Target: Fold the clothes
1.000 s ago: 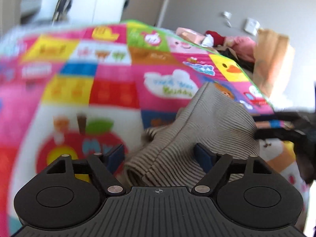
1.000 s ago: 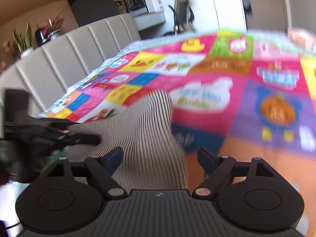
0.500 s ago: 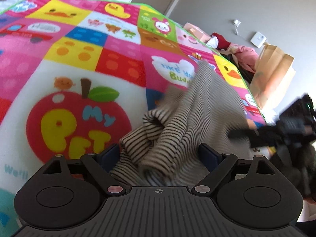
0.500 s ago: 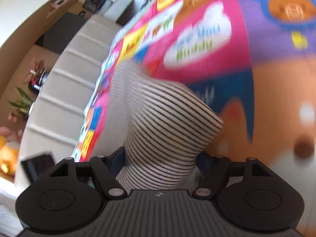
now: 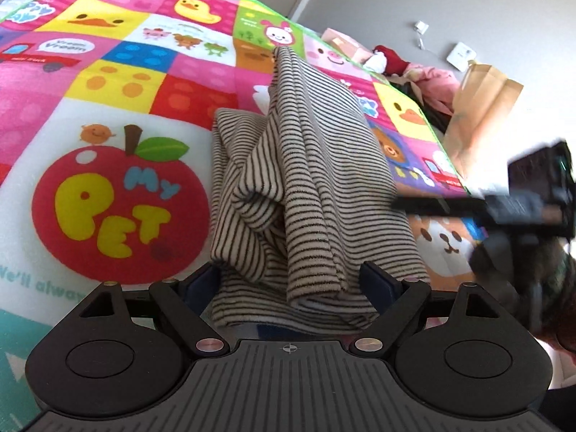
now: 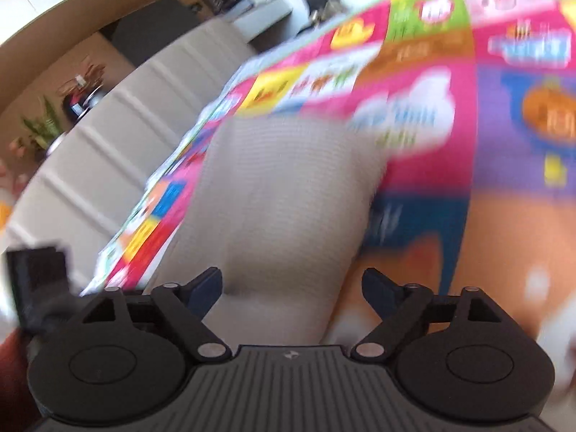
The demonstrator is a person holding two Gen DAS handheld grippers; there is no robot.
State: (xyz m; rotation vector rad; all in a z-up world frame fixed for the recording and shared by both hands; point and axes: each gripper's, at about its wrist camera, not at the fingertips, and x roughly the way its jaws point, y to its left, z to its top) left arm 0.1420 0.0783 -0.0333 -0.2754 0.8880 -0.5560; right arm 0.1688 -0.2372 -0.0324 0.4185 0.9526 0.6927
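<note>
A cream garment with thin dark stripes (image 5: 316,180) lies bunched in thick folds on the colourful play mat (image 5: 118,194). My left gripper (image 5: 289,280) is open, its blue-padded fingers either side of the garment's near edge without pinching it. From the right, the dark right gripper (image 5: 406,202) reaches its tips to the garment's side. The right wrist view is blurred by motion. There the striped garment (image 6: 284,194) fills the middle, and the right gripper (image 6: 291,282) is open with cloth between its spread fingers.
A brown paper bag (image 5: 482,115) and a pile of pink and red clothes (image 5: 424,72) sit past the mat's far right edge. A padded beige sofa back (image 6: 118,165) runs along the mat's left side, with potted plants (image 6: 43,129) on a shelf behind.
The garment has dropped from a raised, stretched drape into a bunched heap on the mat. Both grippers have shifted around it, and the right wrist view is swinging.
</note>
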